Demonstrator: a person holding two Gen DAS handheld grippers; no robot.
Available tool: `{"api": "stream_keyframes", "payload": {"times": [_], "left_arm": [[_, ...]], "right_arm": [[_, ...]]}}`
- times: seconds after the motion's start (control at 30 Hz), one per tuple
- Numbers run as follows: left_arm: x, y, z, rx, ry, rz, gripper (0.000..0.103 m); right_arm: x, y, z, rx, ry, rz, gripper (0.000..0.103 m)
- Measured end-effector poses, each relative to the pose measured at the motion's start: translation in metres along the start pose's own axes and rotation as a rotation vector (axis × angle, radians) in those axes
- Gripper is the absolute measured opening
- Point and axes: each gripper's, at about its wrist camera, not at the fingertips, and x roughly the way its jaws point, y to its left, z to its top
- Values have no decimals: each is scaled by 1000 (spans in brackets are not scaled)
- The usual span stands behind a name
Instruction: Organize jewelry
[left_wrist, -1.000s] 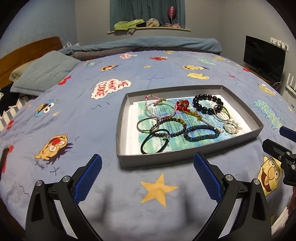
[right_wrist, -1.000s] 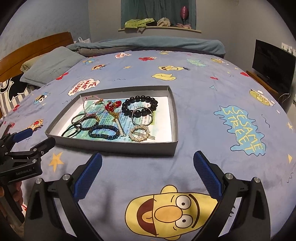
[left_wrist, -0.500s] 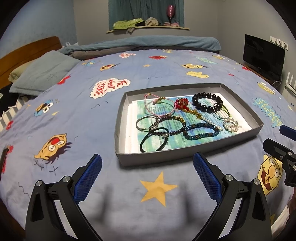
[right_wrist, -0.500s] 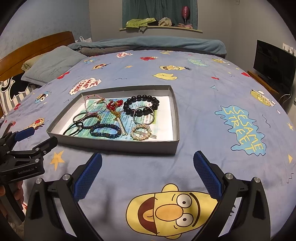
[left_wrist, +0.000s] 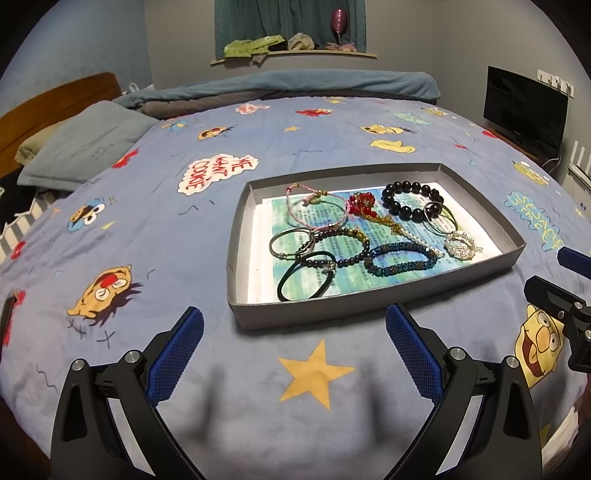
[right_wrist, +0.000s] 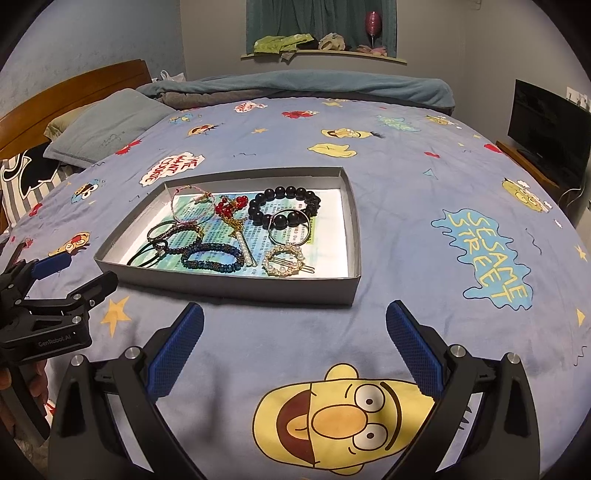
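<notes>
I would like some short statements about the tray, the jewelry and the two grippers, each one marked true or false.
1. The jewelry lies inside a grey tray on the bed. True.
2. The left gripper holds the black bead bracelet. False: it is open and empty, and the bracelet lies in the tray.
3. The right gripper is open, short of the tray. True.
4. The pearl hair clip lies on the bedsheet beside the tray. False: it lies in the tray.
5. A printed paper lines the tray floor. True.
</notes>
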Motion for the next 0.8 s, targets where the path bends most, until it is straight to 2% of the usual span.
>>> {"api": "stream_keyframes", "payload": {"times": [0.8], "left_arm": [[3, 1, -2, 0, 0, 7, 98]], "right_arm": [[2, -1, -2, -2, 10, -7, 98]]}}
